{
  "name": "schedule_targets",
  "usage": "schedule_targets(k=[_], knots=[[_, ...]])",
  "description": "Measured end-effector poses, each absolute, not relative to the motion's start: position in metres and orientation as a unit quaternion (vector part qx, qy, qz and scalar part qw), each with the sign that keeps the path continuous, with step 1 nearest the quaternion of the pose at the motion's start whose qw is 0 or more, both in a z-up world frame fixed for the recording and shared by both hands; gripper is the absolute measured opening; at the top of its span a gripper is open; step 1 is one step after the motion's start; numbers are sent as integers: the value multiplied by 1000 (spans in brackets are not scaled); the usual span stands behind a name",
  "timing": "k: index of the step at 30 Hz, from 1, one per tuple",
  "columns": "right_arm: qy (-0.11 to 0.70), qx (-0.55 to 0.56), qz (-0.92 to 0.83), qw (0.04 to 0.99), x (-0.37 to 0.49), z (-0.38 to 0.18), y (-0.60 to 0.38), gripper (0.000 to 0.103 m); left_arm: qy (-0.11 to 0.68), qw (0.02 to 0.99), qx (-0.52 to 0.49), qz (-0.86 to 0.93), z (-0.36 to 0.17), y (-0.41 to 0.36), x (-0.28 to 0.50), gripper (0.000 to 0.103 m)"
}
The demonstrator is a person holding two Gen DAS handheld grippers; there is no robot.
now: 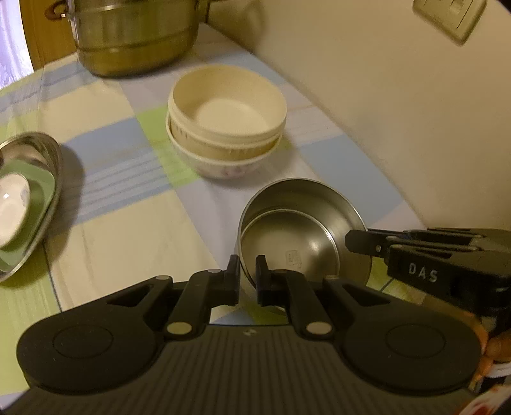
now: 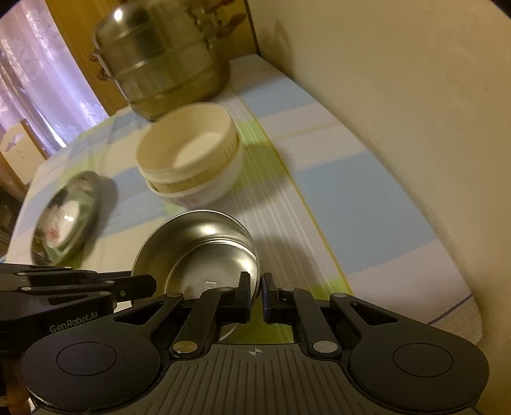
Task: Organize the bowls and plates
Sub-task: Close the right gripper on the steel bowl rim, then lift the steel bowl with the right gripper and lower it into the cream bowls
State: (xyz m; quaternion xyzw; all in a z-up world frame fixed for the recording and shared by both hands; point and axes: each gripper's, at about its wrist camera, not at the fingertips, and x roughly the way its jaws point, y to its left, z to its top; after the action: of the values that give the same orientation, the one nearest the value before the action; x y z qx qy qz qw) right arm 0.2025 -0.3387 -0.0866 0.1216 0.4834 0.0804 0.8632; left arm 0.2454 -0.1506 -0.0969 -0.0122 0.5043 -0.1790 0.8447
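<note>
Checked cloth in pale blue, cream and green covers the surface [image 1: 127, 178], which runs along a cream wall [image 1: 399, 111]. We have both grippers on the steel bowls [image 1: 297, 230], two nested ones, the smaller sitting tilted inside the larger, near the wall edge of the surface. Our left gripper [image 1: 247, 274] has its fingers [image 1: 232, 277] closed on the near rim of the steel bowls, one finger outside, one inside. Our right gripper [image 2: 255, 293] does the same from the other side, fingers [image 2: 244, 295] pinched on the rim, one inside the bowl and one outside. Each gripper shows in the other's view, coming in from the side at the bowl's edge.

Just behind the steel bowls we see the cream bowls [image 1: 226, 118], a stack of nested ones, the bottom one white with a faint floral print. Further back stands a big steel steamer pot [image 1: 134, 35] with handles. Off to the left sits a steel plate [image 1: 28, 204] holding something white; we cannot tell what. A wall socket [image 1: 450, 16] shows at top right, and a purple curtain [image 2: 41, 95] at far left.
</note>
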Motion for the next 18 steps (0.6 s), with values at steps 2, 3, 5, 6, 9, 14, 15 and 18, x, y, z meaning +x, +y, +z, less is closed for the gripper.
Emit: schedule_targets(k=[2, 3, 5, 6, 9, 14, 15, 18], knots=[[478, 123, 83, 866, 203, -73, -340, 7, 498, 847, -22, -183, -85, -147, 245, 8], [475, 123, 85, 867, 204, -65, -341, 7, 495, 849, -25, -184, -78, -145, 245, 8], [467, 122, 90, 871, 206, -50, -340, 7, 485, 854, -26, -186, -65, -143, 245, 8], [463, 120, 91, 873, 207, -43, -339, 7, 481, 856, -26, -186, -59, -142, 245, 8], [452, 116, 98, 879, 215, -25, -337, 7, 468, 864, -26, -184, -43, -139, 251, 8], [431, 122, 108, 888, 242, -10, -335, 7, 447, 877, -39, -171, -26, -134, 273, 9], [427, 122, 110, 889, 249, -8, -333, 7, 443, 880, -40, -167, -23, -133, 278, 9], [422, 123, 113, 891, 270, -7, -329, 7, 431, 888, -42, -155, -17, -130, 294, 8]])
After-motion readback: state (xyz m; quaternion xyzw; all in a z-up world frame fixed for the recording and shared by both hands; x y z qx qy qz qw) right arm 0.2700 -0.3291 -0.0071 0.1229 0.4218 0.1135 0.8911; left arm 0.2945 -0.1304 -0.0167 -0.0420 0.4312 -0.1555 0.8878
